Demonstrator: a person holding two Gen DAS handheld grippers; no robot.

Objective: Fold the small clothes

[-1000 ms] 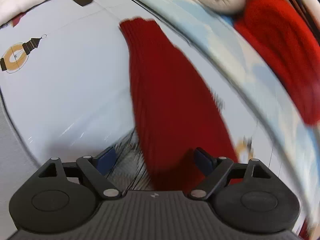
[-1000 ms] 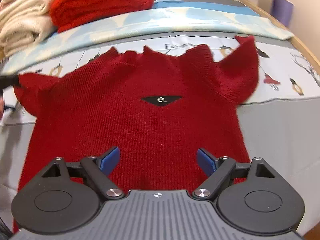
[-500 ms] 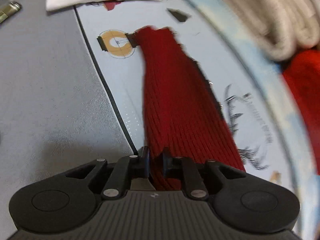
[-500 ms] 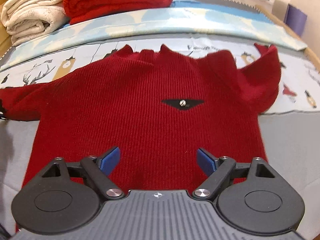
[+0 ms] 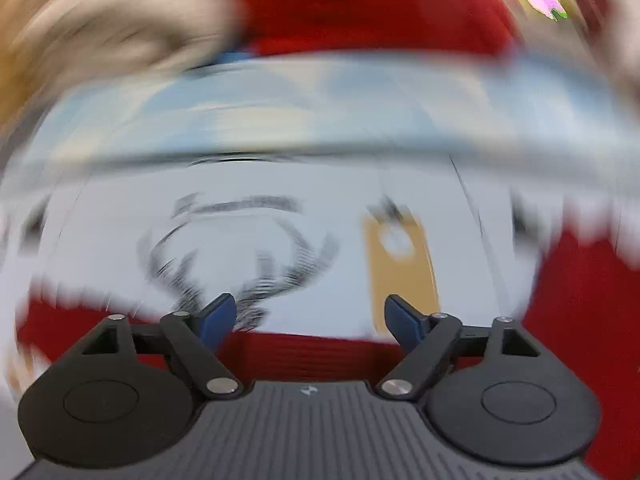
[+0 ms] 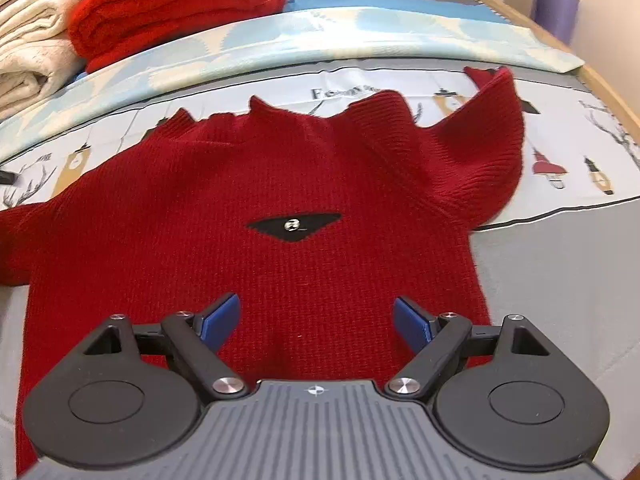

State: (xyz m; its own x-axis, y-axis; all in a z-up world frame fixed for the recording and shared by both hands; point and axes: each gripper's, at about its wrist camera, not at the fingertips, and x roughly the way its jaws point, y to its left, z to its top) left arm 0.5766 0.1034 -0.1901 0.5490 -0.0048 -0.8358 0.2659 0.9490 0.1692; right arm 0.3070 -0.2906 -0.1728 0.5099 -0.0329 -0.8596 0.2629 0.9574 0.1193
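A dark red knit sweater (image 6: 280, 184) with a black triangular patch (image 6: 294, 226) lies face up on the printed sheet (image 6: 580, 128). Its left sleeve (image 6: 24, 236) stretches flat to the left. The right sleeve (image 6: 488, 136) is bunched and points up toward the far side. My right gripper (image 6: 316, 318) hovers open over the sweater's lower body, holding nothing. The left wrist view is badly blurred. There my left gripper (image 5: 308, 318) is opening, with nothing between its blue pads (image 5: 218, 316). It hangs just over a strip of red sleeve (image 5: 312, 354), with the reindeer print (image 5: 240, 256) beyond.
Folded cream blankets (image 6: 28, 48) and a folded bright red blanket (image 6: 176, 4) are stacked at the far left, behind a light blue quilt edge (image 6: 320, 36). A wooden rim (image 6: 612, 96) runs along the right. Grey bedding (image 6: 560, 272) lies right of the sweater.
My left gripper shut on the left sleeve, drew it out to the left, then let go, opened and rolled round. The sleeve now lies spread flat. The right gripper shifted slightly.
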